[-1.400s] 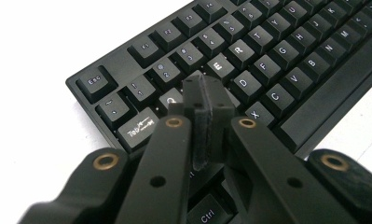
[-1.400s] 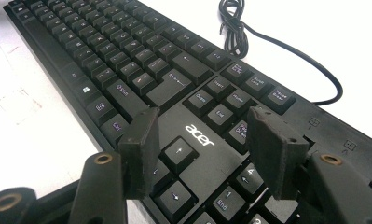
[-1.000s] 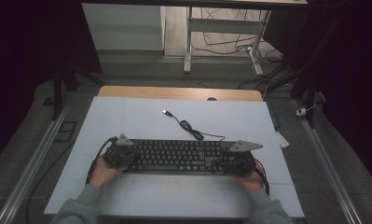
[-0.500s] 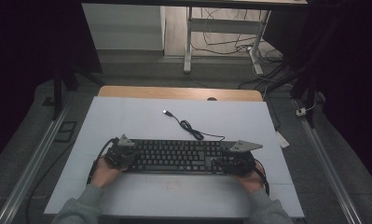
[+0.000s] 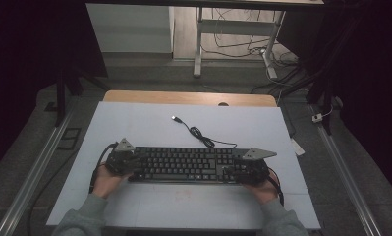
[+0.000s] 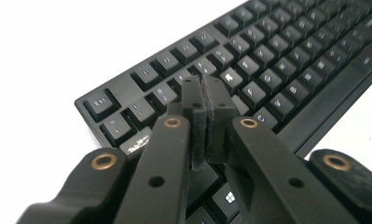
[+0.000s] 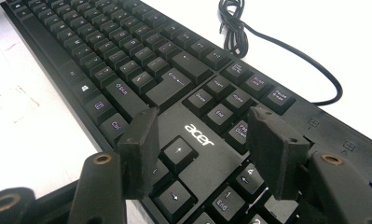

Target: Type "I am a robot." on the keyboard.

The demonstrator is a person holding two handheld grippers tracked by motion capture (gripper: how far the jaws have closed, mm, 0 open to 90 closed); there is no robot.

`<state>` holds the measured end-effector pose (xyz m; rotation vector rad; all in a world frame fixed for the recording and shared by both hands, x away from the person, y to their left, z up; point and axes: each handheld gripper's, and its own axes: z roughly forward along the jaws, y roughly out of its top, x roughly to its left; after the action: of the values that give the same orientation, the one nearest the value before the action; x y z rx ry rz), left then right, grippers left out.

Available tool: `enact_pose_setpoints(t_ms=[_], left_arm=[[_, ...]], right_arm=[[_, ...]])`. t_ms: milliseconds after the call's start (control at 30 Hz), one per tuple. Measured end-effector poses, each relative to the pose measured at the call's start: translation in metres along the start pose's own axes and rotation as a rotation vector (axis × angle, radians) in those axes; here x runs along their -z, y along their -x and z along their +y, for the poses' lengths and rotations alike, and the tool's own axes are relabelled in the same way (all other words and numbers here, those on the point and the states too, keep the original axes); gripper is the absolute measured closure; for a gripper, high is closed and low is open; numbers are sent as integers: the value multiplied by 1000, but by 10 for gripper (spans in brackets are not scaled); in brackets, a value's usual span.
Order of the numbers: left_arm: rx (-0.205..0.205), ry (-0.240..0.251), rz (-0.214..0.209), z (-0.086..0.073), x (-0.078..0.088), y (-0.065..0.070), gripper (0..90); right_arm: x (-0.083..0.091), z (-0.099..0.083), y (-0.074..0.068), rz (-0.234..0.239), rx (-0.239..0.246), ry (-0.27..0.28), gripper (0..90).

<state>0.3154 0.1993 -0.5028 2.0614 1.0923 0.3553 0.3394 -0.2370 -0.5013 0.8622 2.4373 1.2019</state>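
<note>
Both grippers are over the keyboard (image 5: 183, 164) now, which lies flat on the pale table (image 5: 149, 123), square to the person and near their edge; its cable (image 5: 203, 137) runs off the back edge in a loose bundle, and the USB plug (image 5: 175, 118) lies free on the table, connected to nothing.

Left gripper (image 6: 206, 95) hovers over the keyboard's left end; its jaws are pressed together, pads face to face with nothing between them, tips hanging just above the keys near the Tab corner; whether they touch a key I cannot tell.

Right gripper (image 7: 200, 140) sits at the other end, jaws standing well apart over the arrow keys (image 7: 178, 151) and the acer logo (image 7: 199, 134); nothing is caught between them.

So, my read: the keyboard is placed and straight, and the work in hand looks like pressing keys, the closed left tip serving as a finger; no key looks depressed yet, so the pressing itself seems still to come; the plug remains loose.
</note>
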Motion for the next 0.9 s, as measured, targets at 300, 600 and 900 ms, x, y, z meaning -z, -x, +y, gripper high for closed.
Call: enact_pose_setpoints(t_ms=[300,600,900], left_arm=[[47,45,7,0,5,-4,590],[33,50,-35,3,5,2,505],[-11,35,-67,7,3,13,426]], right_arm=[[0,0,0,-3,1,-2,443],[1,0,1,-5,-3,-2,443],[1,0,2,-8,-4,-1,443]])
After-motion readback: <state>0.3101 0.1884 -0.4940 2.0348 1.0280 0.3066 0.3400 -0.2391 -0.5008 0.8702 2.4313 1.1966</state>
